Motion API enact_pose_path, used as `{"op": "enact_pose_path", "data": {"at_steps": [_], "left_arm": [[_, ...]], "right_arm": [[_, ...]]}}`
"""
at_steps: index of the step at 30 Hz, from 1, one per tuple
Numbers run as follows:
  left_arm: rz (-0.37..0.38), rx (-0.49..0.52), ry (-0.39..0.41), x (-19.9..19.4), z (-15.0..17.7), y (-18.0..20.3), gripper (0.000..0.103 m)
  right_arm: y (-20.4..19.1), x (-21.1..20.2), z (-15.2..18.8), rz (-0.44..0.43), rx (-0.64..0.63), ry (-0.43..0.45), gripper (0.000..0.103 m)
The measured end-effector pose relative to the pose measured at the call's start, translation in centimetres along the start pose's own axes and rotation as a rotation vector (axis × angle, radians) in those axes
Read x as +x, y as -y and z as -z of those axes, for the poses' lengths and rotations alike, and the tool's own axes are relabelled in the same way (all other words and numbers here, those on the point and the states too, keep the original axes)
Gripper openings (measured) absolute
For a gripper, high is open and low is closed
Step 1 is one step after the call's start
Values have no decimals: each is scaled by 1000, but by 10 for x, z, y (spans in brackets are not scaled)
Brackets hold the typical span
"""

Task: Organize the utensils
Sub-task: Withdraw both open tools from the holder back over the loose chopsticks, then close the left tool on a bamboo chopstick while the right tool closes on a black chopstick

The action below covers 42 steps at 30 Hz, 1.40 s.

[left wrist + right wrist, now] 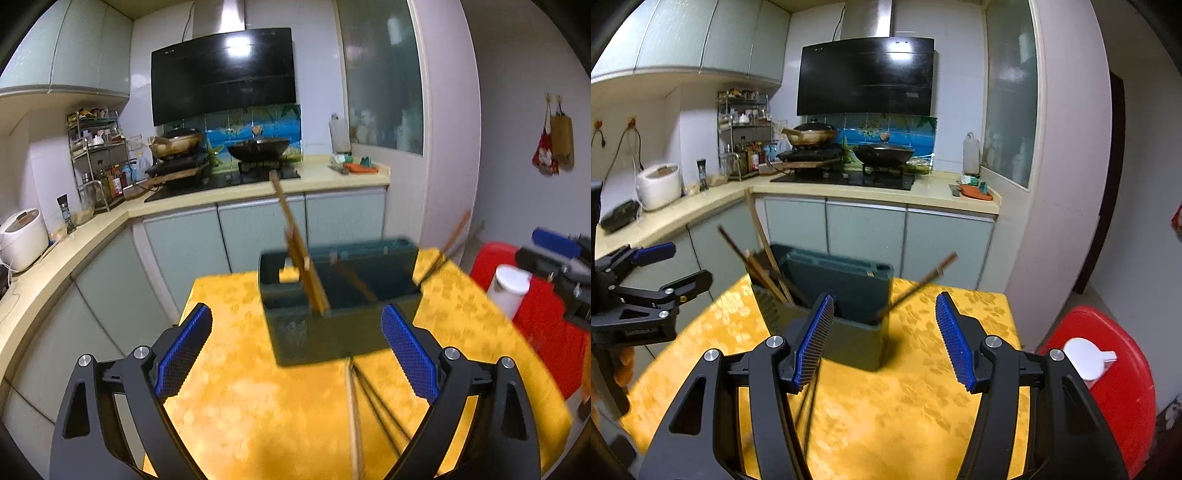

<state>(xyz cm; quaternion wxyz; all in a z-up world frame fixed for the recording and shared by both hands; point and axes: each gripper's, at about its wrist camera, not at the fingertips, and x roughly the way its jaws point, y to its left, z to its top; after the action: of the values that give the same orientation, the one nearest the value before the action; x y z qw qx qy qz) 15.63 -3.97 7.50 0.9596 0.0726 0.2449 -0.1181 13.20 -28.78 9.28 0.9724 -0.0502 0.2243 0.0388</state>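
A dark green utensil holder stands on the yellow tablecloth. Several wooden chopsticks lean in its left compartment. One dark chopstick leans out of its right side. More chopsticks lie loose on the cloth in front of the holder. My left gripper is open and empty, just short of the holder. My right gripper is open and empty in front of the holder. It also shows at the right edge of the left wrist view.
A red stool carrying a white lidded container stands right of the table. Behind are the kitchen counter, stove with woks, a rice cooker and a spice rack.
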Motion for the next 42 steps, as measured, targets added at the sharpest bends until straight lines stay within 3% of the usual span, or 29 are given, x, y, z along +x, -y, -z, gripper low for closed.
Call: {"op": "enact_pose_path", "data": {"at_steps": [10,17,31,39,42], "left_arm": [[24,-13,-73,-12,75,-7,90],[33,-13,-124,-16,115,-3,90],[109,-14,-221,-19,173,25,90],[146,11,-238,-26,194,41,89],[147,22,-239,-27,198,45,82]], "right_arm": [[-12,-14,75,24,-55,-44,56],[-20,-12,115,-27,-12,-104,56],[-44,-5,164,-99,-6,-204,56],[-53,-2,180,-118,-18,-244,56],[-56,-2,184,-124,-27,-253,56]]}}
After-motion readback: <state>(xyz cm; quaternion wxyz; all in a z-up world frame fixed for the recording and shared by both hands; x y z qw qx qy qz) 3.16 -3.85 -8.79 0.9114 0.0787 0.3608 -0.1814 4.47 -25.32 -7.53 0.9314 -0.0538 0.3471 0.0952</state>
